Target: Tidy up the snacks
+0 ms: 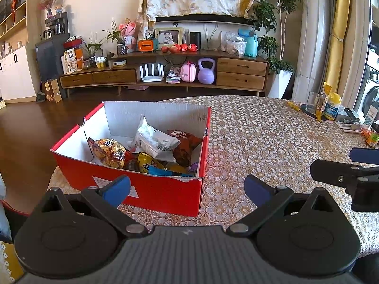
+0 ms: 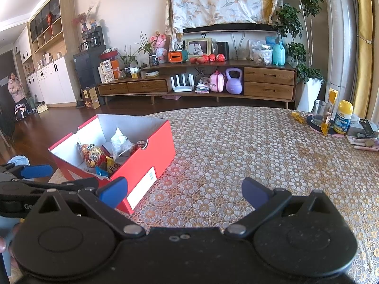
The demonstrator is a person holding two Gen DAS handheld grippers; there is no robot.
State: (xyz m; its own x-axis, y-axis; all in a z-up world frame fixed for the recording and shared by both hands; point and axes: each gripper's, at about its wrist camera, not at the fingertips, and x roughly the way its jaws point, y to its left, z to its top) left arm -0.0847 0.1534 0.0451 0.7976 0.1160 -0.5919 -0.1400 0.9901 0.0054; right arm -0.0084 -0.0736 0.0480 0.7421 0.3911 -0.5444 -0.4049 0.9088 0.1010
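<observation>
Left wrist view: table [image 1: 272, 130] under a lace-pattern cloth, red box [image 1: 151, 189] near its left edge, snacks heaped inside. Box corner close to the table edge, so a shove from either claw could tip it to the floor. Near rim torn, could snag a bag on the way in. Left gripper [image 1: 187, 189] spread wide, holding nothing, hanging just short of the box front. Right gripper [image 2: 184, 193] likewise released and empty, over bare cloth beside the box. Both close together, so a clash looks possible. Glass [image 1: 312, 103] and yellow-capped bottle [image 1: 332, 106] at the far right, well apart. White pouch [image 1: 154, 139] leaning tall, liable to spill over. Brown bag [image 1: 183, 145] reading "ORE", likely Oreo. Popcorn bag [image 1: 110, 151] lettering unreadable.
</observation>
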